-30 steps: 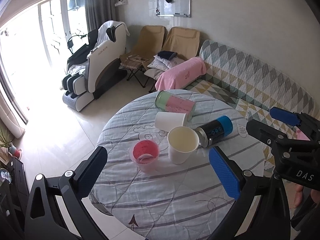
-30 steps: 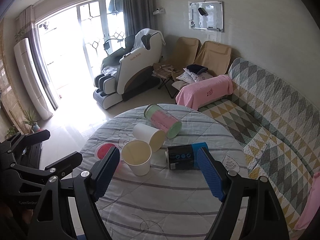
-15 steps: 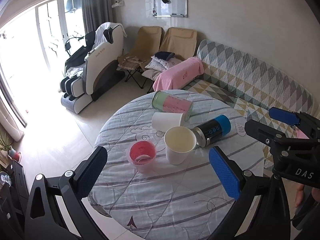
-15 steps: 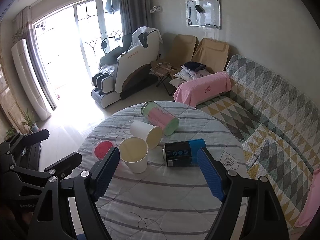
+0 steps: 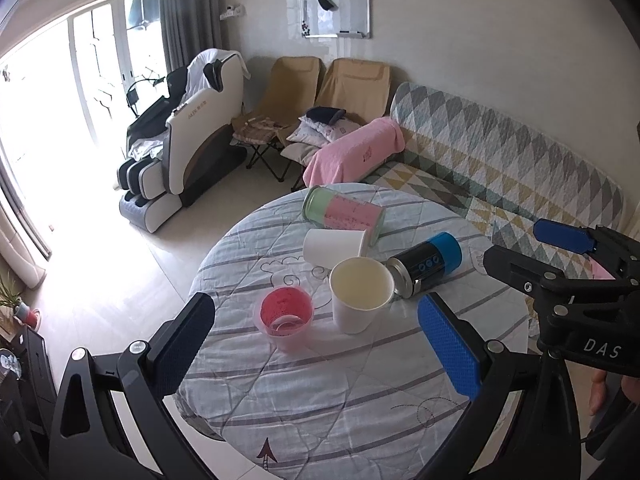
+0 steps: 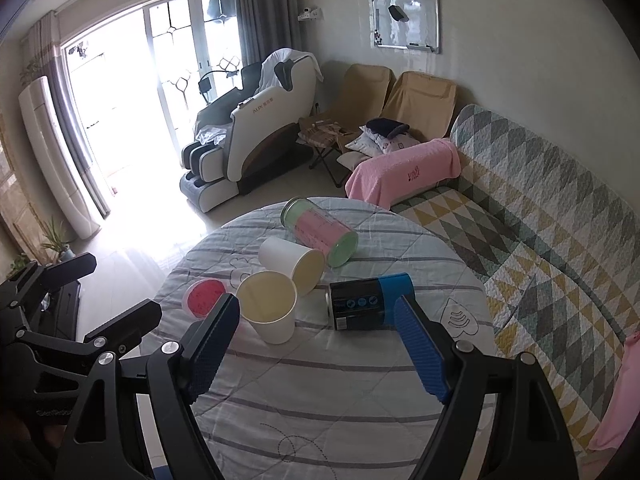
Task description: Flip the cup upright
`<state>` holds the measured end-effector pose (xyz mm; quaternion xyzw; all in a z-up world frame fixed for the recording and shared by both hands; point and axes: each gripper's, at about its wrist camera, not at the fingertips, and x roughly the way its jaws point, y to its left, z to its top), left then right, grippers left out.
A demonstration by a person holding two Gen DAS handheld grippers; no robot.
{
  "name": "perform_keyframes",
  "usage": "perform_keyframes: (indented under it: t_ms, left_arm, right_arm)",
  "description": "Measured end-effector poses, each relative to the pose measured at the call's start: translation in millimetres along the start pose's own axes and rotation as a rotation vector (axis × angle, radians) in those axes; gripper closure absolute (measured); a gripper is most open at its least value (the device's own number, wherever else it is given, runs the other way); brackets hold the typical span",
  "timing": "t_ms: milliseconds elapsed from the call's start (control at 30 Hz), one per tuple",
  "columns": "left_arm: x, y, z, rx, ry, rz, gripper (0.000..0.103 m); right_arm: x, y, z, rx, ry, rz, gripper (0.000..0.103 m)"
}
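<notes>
On the round quilted table [image 5: 328, 408] a white paper cup [image 5: 334, 242] [image 6: 292, 258] lies on its side. A black and blue cup [image 5: 426, 262] [image 6: 368, 300] and a pink and green tumbler [image 5: 344, 214] [image 6: 320, 230] also lie on their sides. A second white paper cup [image 5: 360, 294] [image 6: 268, 306] and a pink plastic cup [image 5: 286, 316] [image 6: 204, 298] stand upright. My left gripper [image 5: 320, 346] is open and empty, short of the cups. My right gripper [image 6: 316, 350] is open and empty, near the black and blue cup.
A patterned sofa [image 6: 552, 216] runs along the right of the table. A pink towel [image 6: 404, 172], folding chairs [image 6: 400, 104] and a massage chair [image 6: 256, 128] stand beyond the table. The right gripper's frame shows in the left wrist view [image 5: 580, 276].
Both views show the cups slightly larger and lower in frame, so both grippers have moved a little closer to the table. The cups have not moved. Both grippers remain open.
</notes>
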<state>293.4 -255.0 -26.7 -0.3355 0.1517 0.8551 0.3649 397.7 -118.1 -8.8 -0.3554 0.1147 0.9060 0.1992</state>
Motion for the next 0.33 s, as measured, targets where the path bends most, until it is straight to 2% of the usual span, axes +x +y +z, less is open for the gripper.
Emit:
perform_keyframes:
  t_ms: [333]
  left_arm:
    - [8.9,8.4,-2.3,0.023,0.030,-0.025,0.000]
  right_arm:
    - [8.6,4.8,0.4,0.024,0.032,-0.029,0.022]
